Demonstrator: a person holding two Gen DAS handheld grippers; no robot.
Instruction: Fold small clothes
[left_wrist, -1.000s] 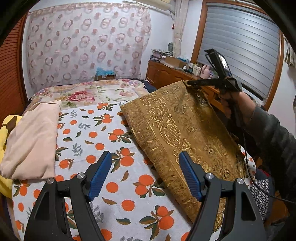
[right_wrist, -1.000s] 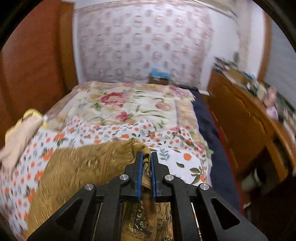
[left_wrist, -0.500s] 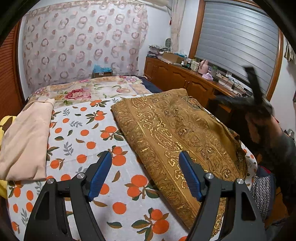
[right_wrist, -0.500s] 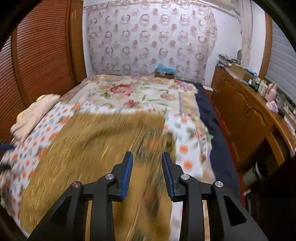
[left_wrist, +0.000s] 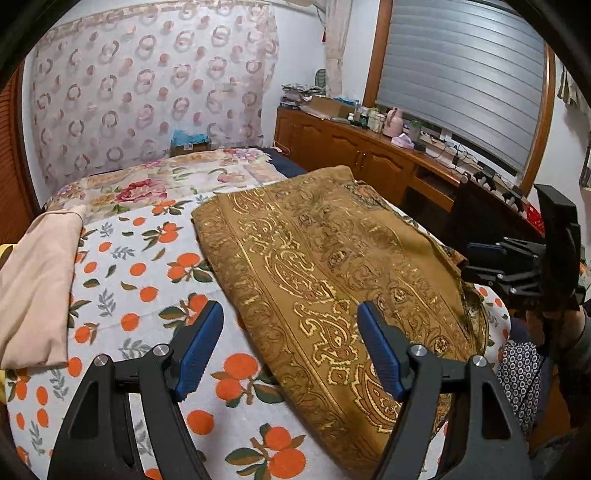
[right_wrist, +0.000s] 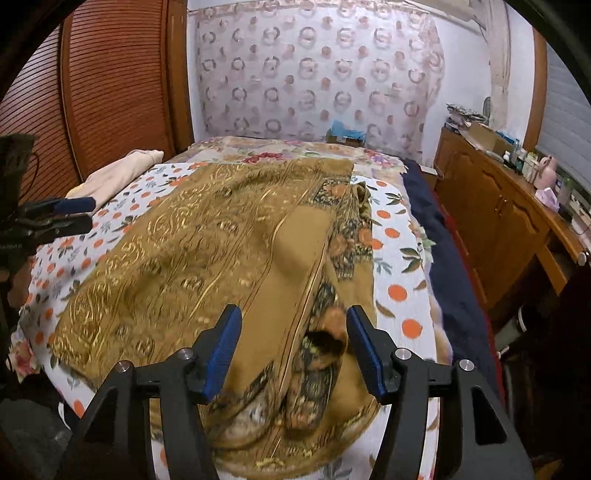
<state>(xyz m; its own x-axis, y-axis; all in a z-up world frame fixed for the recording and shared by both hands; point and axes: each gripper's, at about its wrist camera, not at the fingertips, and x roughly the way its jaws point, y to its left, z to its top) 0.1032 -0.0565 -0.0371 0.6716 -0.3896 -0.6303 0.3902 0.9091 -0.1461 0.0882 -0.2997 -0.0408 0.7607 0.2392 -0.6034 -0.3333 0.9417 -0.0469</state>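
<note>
- The gold cloth (left_wrist: 332, 273) lies spread on the orange-print sheet (left_wrist: 147, 280).
- The right gripper (right_wrist: 291, 350) has just been opening; its jaws stand apart above the cloth, gripping nothing.
- The left gripper (left_wrist: 290, 347) hangs open, empty.

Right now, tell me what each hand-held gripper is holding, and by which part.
Nothing. The right hand-held gripper has just been opening above the gold cloth, pads clear. The left hand-held gripper is open and empty.

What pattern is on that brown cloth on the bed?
Gold paisley swirls with banded borders on the brown cloth; the left wrist view shows it best.
</note>
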